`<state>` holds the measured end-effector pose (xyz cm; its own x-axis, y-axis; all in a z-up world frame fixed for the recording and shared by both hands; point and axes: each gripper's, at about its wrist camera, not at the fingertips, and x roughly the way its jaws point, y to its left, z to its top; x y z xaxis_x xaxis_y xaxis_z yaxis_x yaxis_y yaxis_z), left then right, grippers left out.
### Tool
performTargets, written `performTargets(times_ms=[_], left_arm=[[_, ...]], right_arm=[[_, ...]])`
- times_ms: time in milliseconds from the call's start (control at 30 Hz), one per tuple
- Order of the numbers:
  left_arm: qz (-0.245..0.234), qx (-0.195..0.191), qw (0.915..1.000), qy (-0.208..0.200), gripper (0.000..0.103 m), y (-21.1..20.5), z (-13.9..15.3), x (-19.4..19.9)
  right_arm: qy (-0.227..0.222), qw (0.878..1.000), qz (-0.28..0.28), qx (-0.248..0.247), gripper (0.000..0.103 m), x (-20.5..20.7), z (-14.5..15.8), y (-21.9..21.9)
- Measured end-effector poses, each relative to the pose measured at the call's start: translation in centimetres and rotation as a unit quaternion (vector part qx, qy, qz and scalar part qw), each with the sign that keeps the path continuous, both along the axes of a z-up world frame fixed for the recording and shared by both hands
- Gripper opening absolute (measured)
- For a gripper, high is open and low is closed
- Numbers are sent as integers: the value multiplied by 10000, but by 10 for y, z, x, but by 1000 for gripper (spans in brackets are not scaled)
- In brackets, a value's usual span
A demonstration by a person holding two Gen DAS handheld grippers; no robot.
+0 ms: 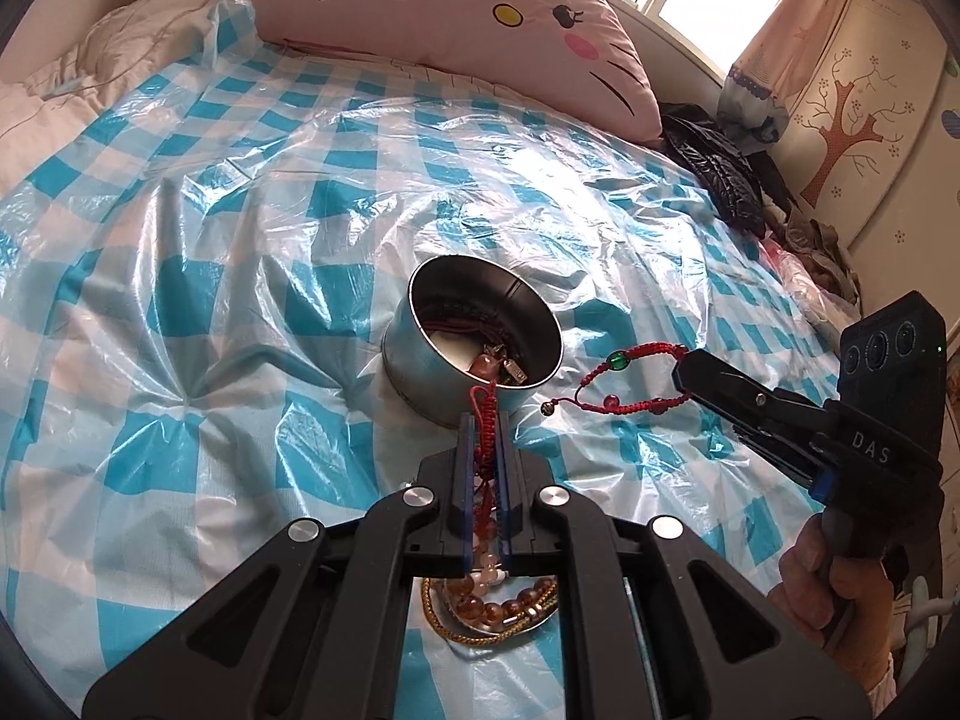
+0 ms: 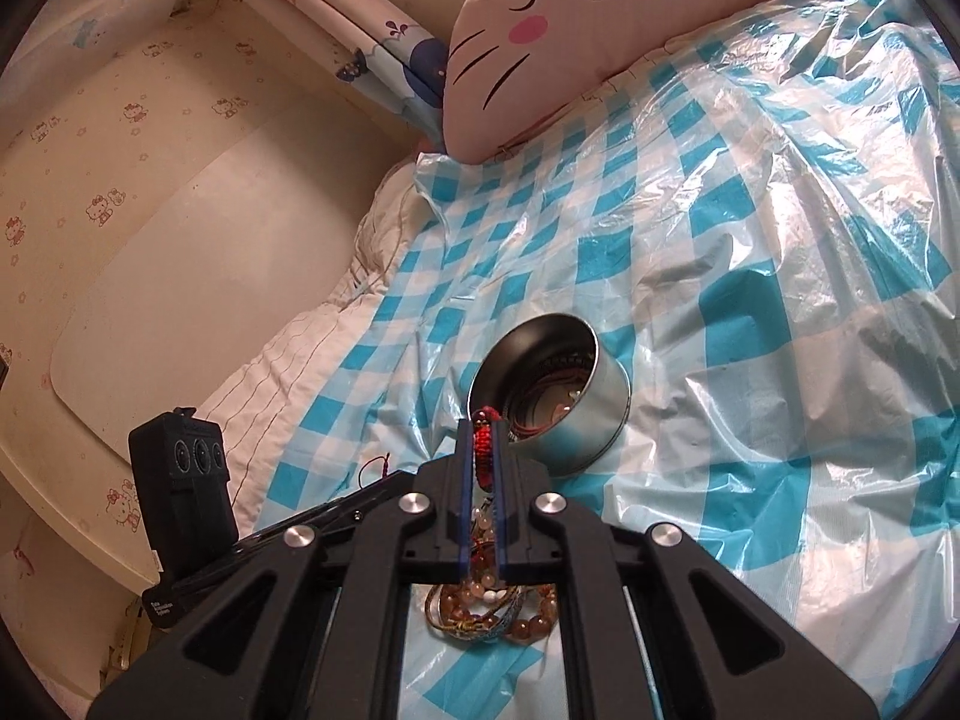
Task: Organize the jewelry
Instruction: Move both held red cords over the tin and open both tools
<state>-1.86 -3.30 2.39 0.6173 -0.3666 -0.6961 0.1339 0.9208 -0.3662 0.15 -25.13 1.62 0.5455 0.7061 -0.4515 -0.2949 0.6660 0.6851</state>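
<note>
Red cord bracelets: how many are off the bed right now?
2. One clamped in the left gripper, one dangling from the right gripper. More may lie hidden in the tin.

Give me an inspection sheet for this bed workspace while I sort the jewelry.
Surface: blue checked plastic sheet over the bed, wrinkled.
Job's things: round metal tin, open, jewelry inside; pile of beaded bracelets near the camera; red cord bracelets in both claws.
Clutter: dark clothes at the bed's edge.
Grippers: left claw shut on a red cord bracelet; right claw shut on a red cord bracelet with a green bead.
Cables: nothing seen.
Surroundings: cat-face pillow, window, curtain.
</note>
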Motion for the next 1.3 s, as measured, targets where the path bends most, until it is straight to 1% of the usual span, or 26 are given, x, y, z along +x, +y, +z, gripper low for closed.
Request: performTargets(times_ms=[100, 267, 367, 433, 500, 533, 567, 633, 700, 733, 767, 833, 900, 933, 967, 1000, 1033, 1067, 1100, 1167, 1200, 1233, 1267, 1300], left_arm=[[-23, -82, 9999, -103, 6, -5, 8, 9], [-76, -364, 9988, -305, 6, -12, 25, 30], [-84, -567, 9978, -319, 6, -13, 28, 45], [-61, -616, 9977, -284, 6, -15, 26, 55], [-41, -621, 9979, -168, 6, -16, 18, 67], [-49, -584, 9983, -27, 6, -17, 11, 75], [-43, -507, 9986, 159, 6, -18, 2, 84], [140, -293, 9984, 458, 6, -16, -15, 96], [266, -144, 9975, 642, 6, -12, -26, 99], [307, -112, 9976, 615, 9, -9, -26, 97], [352, -53, 9978, 567, 16, -6, -24, 95], [361, -101, 9983, 455, 22, 0, -21, 91], [424, -163, 9982, 391, 25, 5, -18, 88], [475, -112, 9981, 362, 31, 6, -16, 87], [610, 53, 9977, 304, 46, 7, -13, 84], [754, 162, 9969, 184, 51, 10, -10, 81], [837, 153, 9963, 118, 53, 15, -7, 79], [903, 78, 9958, 96, 53, 21, -5, 78], [986, -10, 9951, 89, 53, 26, -4, 77], [1131, -23, 9935, 123, 54, 34, -5, 75], [1155, 18, 9932, 141, 54, 36, -5, 75], [1183, 87, 9928, 147, 54, 37, -6, 74], [1207, 159, 9925, 146, 55, 37, -5, 73], [1226, 221, 9921, 144, 57, 36, -5, 72]], right_arm=[[-40, 9999, -110, 29, 7, 6, 2, -1], [-177, 9996, -217, 66, 7, 14, 8, -2], [-227, 9993, -265, 93, 7, 19, 10, -3], [-235, 9993, -279, 83, 7, 23, 10, -2], [-222, 9993, -281, 57, 7, 27, 8, 0], [-210, 9994, -274, 31, 7, 29, 6, 1], [-192, 9995, -263, -6, 7, 31, 5, 3], [-149, 9996, -214, -98, 7, 37, 1, 8], [-113, 9996, -155, -187, 7, 42, -2, 13], [-101, 9996, -124, -228, 7, 44, -4, 16], [-87, 9996, -92, -269, 7, 46, -5, 19], [-50, 9995, -17, -326, 7, 51, -8, 25], [-10, 9994, 65, -342, 7, 56, -11, 31], [9, 9994, 101, -338, 7, 57, -12, 34], [38, 9994, 144, -318, 7, 60, -13, 37], [78, 9994, 201, -254, 7, 62, -15, 39], [116, 9995, 258, -173, 7, 65, -18, 41], [150, 9992, 315, -168, 7, 68, -20, 44], [175, 9986, 381, -331, 7, 71, -21, 49], [242, 9953, 319, -877, 7, 75, -25, 59], [252, 9939, 245, -1047, 10, 75, -26, 61], [221, 9928, 177, -1166, 16, 75, -27, 60], [131, 9920, 98, -1249, 32, 72, -25, 59], [41, 9914, 39, -1306, 40, 69, -23, 56]])
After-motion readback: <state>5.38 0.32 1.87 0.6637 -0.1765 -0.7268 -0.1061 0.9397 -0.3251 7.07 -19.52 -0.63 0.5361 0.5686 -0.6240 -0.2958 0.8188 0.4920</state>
